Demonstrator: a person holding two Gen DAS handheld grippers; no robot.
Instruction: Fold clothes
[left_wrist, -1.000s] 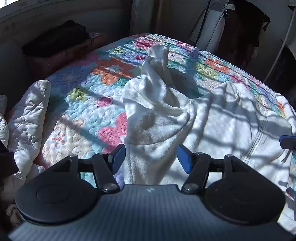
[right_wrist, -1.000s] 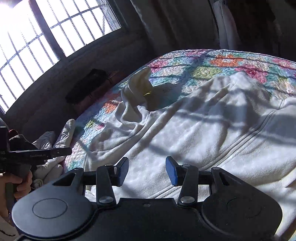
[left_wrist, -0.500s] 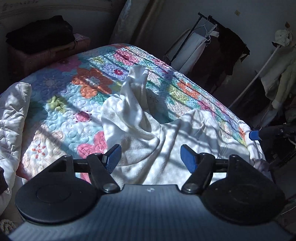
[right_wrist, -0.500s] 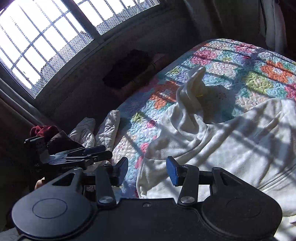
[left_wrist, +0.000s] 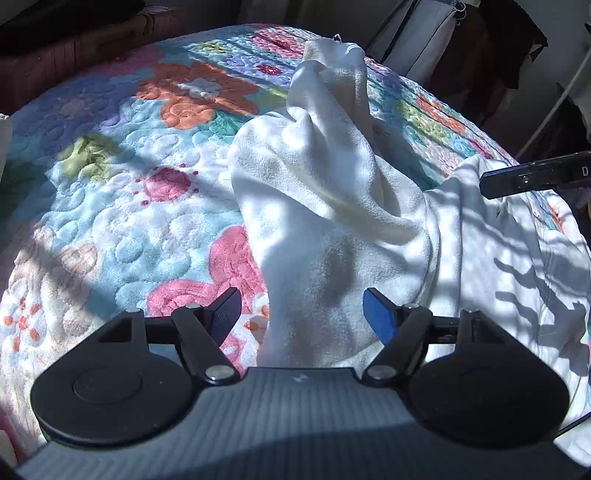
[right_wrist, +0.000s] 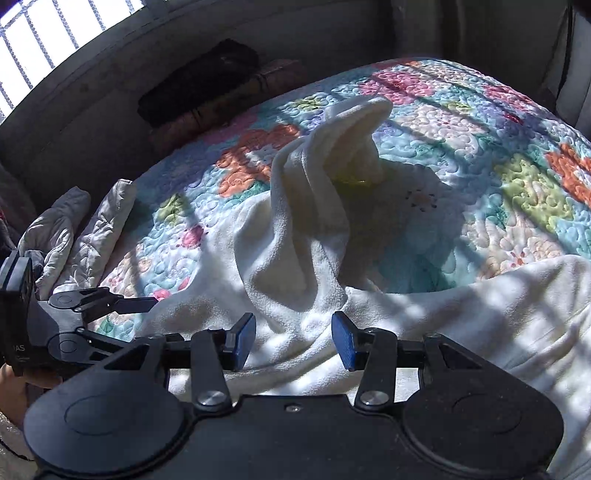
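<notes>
Lying spread over the floral quilt (left_wrist: 155, 206), the white fleece jacket (right_wrist: 461, 314) is not yet folded: its body is flat toward the near side, while one sleeve (left_wrist: 325, 155) stands bunched and crumpled, rising away from the body toward the far end of the bed. The step in hand looks like the approach to that sleeve, before any fold is made. The left gripper (left_wrist: 302, 314) hovers low over the sleeve's base, its jaws wide apart and holding nothing; the fleece shows between them, but whether the pads touch it cannot be told. The right gripper (right_wrist: 293, 341) is poised just over the jacket's body near the sleeve's root, jaws also well apart and empty. The next move probably calls for one gripper to close on the sleeve cloth and draw it out straight, or lay it across the body, while the other pins the jacket against sliding on the quilt.
</notes>
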